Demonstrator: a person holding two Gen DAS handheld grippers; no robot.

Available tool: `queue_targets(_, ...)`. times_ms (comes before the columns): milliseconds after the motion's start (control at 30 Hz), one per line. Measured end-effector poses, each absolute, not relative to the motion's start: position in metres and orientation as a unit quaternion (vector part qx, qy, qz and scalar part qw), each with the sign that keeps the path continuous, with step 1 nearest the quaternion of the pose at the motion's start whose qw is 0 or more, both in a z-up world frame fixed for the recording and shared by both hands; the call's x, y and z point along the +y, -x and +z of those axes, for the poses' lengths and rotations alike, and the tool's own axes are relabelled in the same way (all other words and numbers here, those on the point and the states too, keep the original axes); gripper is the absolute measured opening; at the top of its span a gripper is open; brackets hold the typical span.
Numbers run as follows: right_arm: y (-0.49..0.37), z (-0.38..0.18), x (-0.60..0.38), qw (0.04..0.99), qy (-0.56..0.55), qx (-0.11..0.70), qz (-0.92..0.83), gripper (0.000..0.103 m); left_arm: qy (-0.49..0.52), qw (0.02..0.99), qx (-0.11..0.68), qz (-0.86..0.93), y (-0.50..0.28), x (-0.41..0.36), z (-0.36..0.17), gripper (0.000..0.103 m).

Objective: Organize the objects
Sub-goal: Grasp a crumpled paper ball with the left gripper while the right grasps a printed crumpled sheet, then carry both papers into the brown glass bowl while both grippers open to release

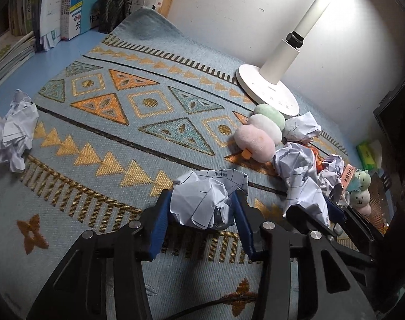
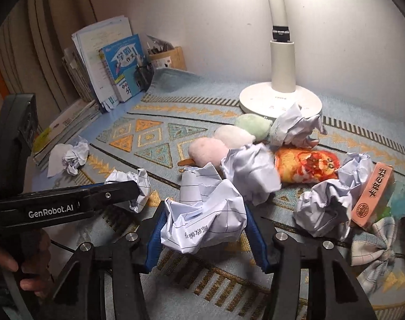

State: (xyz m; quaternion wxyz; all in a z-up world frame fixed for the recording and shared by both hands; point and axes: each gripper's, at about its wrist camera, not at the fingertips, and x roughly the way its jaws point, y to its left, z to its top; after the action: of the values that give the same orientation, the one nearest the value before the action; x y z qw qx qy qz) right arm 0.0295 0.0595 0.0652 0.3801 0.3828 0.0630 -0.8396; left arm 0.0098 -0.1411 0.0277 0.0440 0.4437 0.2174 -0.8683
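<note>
My left gripper (image 1: 201, 208) is shut on a crumpled paper ball (image 1: 202, 200) low over the patterned mat (image 1: 95, 133). It also shows in the right wrist view (image 2: 138, 189), at the left. My right gripper (image 2: 205, 224) is shut on a larger crumpled sheet of lined paper (image 2: 205, 218); this gripper shows in the left wrist view (image 1: 314, 208) at the right. More paper balls lie on the mat: one at the far left (image 1: 14, 130), others near the plush toys (image 2: 253, 170) (image 2: 322, 210) (image 2: 293, 125).
A pink, white and green plush skewer (image 1: 258, 130) and a white desk lamp base (image 1: 266, 90) stand at the back right. An orange snack plush (image 2: 306, 165), a pink eraser-like block (image 2: 373, 194), a plaid bow (image 2: 376, 242) and small figures lie right. Books (image 1: 69, 8) and pen holders (image 1: 113, 13) line the back left.
</note>
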Motion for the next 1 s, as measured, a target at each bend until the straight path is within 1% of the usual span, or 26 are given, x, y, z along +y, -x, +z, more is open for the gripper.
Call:
queue_targets(200,-0.04,0.079,0.091,0.374,-0.376,0.054,-0.846,0.053,-0.434,0.014,0.201,-0.878,-0.01,-0.122,0.046,0.043)
queue_targets(333,-0.054,0.085,0.127,0.359,-0.378,0.041,-0.852,0.054,-0.439,-0.047,0.169,-0.881,-0.009,-0.095,0.061,0.043)
queue_targets(567,-0.082,0.087,0.205,0.279,-0.391,0.024,-0.877,0.054,-0.464,-0.175,0.032,-0.868,-0.019,-0.013,0.073,0.043)
queue_targets(700,-0.09,0.082,0.237,0.234,-0.409,-0.022,-0.882,0.054,-0.491,-0.247,-0.045,-0.834,-0.022,0.035,0.062,0.043)
queue_targets(800,-0.09,0.081,0.249,0.212,-0.415,-0.033,-0.884,0.054,-0.49,-0.288,-0.097,-0.817,-0.03,0.064,0.059,0.043)
queue_targets(900,-0.092,0.087,0.257,0.195,-0.404,-0.031,-0.893,0.054,-0.48,-0.32,-0.129,-0.806,-0.035,0.084,0.062,0.043)
queue_targets(1000,-0.1,0.098,0.27,0.176,-0.383,-0.027,-0.906,0.054,-0.468,-0.341,-0.127,-0.805,-0.03,0.095,0.069,0.043)
